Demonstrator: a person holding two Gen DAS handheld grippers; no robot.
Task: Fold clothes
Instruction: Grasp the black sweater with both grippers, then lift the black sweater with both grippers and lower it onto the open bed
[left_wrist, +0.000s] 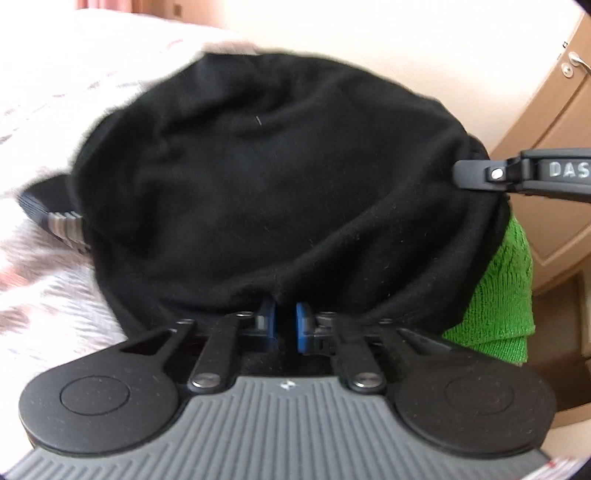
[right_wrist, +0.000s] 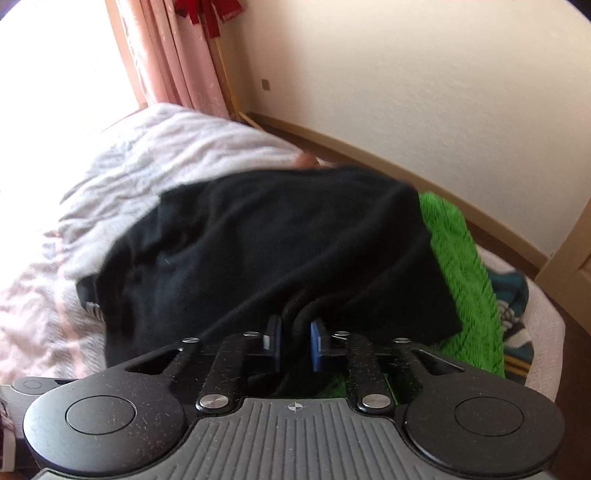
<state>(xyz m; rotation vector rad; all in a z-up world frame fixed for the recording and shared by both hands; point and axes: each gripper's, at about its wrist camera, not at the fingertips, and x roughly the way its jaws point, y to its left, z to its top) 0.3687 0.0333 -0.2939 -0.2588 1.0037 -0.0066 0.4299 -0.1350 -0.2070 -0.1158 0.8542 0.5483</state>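
Observation:
A black garment (left_wrist: 266, 177) fills the left wrist view, draped over the bed, with a grey-striped cuff (left_wrist: 62, 221) at its left. My left gripper (left_wrist: 284, 314) is shut on the garment's near edge, its blue pads pinching the cloth. The right gripper's finger (left_wrist: 524, 175) reaches in from the right and touches the garment's right edge. In the right wrist view the same black garment (right_wrist: 280, 251) lies ahead, and my right gripper (right_wrist: 295, 332) is shut on a bunched fold of its near hem.
A green knitted garment (right_wrist: 461, 251) lies under and right of the black one, also green (left_wrist: 498, 288) in the left view. Another patterned cloth (right_wrist: 513, 306) sits at the bed's right edge. The pale bedspread (right_wrist: 147, 155) stretches left. Wooden door (left_wrist: 554, 110) and curtain (right_wrist: 166, 55) stand beyond.

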